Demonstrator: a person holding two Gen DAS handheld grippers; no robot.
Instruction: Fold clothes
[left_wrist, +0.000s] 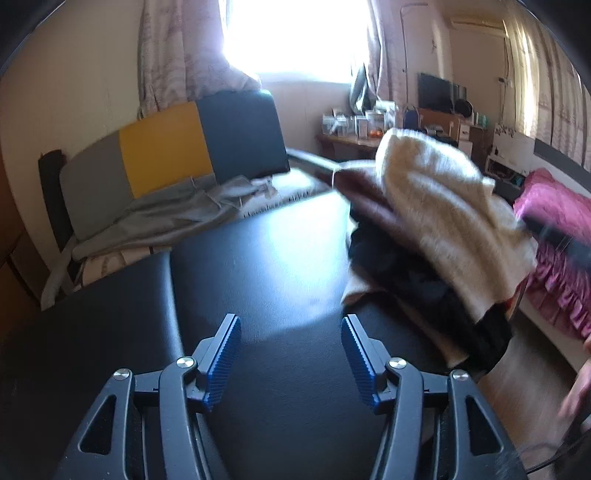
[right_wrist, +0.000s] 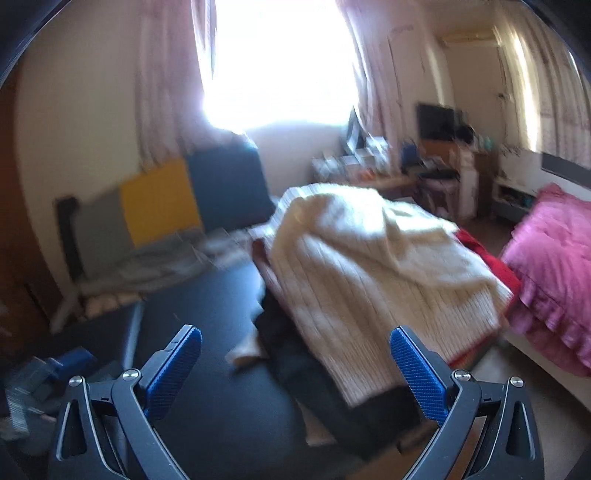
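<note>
Both claws, left claw (left_wrist: 291, 354) and right claw (right_wrist: 295, 365), gape empty; ribbed cream sweater (right_wrist: 369, 280) tops the heap.

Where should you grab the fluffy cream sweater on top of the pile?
Probably the cream sweater's ribbed bottom edge, which hangs off the near end of the clothes pile. It is loose and sticks out toward the open right hand-held gripper, so coming straight forward and low over the black table should let one finger slide under it.
</note>
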